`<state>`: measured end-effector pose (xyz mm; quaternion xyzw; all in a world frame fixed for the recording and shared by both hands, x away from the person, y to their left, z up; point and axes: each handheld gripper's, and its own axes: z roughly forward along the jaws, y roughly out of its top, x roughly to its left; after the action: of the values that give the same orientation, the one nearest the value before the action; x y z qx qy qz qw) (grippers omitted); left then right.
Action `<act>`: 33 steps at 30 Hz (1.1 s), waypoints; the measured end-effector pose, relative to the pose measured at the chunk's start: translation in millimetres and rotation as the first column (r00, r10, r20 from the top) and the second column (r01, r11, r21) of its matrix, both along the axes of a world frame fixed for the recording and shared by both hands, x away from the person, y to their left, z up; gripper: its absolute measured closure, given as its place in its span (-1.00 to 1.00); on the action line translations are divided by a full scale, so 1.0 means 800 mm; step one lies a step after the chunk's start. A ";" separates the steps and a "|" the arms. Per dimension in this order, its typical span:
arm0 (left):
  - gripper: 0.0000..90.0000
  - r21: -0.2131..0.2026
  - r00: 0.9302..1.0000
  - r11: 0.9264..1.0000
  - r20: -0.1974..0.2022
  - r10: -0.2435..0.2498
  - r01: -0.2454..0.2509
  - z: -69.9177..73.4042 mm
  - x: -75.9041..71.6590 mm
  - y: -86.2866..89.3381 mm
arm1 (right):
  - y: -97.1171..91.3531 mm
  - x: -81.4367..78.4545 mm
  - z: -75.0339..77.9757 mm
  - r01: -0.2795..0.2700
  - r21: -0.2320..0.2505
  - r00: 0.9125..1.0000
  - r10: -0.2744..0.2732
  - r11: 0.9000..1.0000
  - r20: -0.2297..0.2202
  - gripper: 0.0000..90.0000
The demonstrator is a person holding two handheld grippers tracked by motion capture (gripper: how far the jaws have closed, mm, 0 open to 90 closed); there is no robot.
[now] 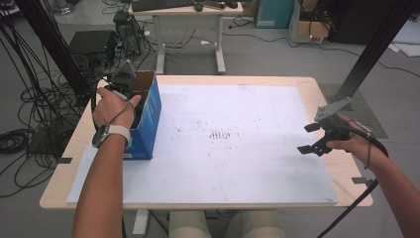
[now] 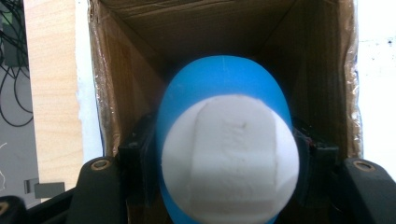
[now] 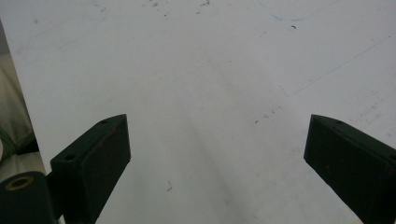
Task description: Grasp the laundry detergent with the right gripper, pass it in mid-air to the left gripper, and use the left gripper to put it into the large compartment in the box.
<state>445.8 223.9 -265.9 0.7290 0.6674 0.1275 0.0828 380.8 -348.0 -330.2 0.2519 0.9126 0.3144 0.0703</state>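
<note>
A blue cardboard box [image 1: 147,121] stands open at the table's left side. My left gripper [image 1: 130,94] reaches down into its mouth. In the left gripper view the jaws are shut on a blue rounded object with a white flat end [image 2: 229,154], held over the box's brown inside [image 2: 219,28]. My right gripper [image 1: 312,139] hovers over the white board [image 1: 233,139] at the right edge, jaws wide apart, nothing between them. The right gripper view shows both black fingers [image 3: 91,163] above bare white board [image 3: 210,93].
The white board covers most of the wooden table [image 1: 74,144], with faint dark smudges [image 1: 220,134] near its middle. Cables and black equipment [image 1: 94,47] lie on the floor beyond the left side. A second desk [image 1: 188,10] stands behind.
</note>
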 end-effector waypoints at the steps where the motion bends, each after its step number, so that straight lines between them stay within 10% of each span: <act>1: -0.17 0.000 1.000 1.000 0.000 0.000 0.000 0.000 0.000 0.000 | 0.000 0.000 0.000 0.000 0.000 1.000 0.000 1.000 0.000 -0.84; 33: -0.17 0.002 1.000 1.000 0.010 0.005 -0.005 -0.001 -0.001 0.000 | 0.000 0.001 -0.001 -0.001 0.002 1.000 0.001 1.000 -0.002 -0.84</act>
<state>445.4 224.2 -266.6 0.7267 0.6688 0.1320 0.0849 381.8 -347.7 -331.1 0.2521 0.9124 0.3151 0.0688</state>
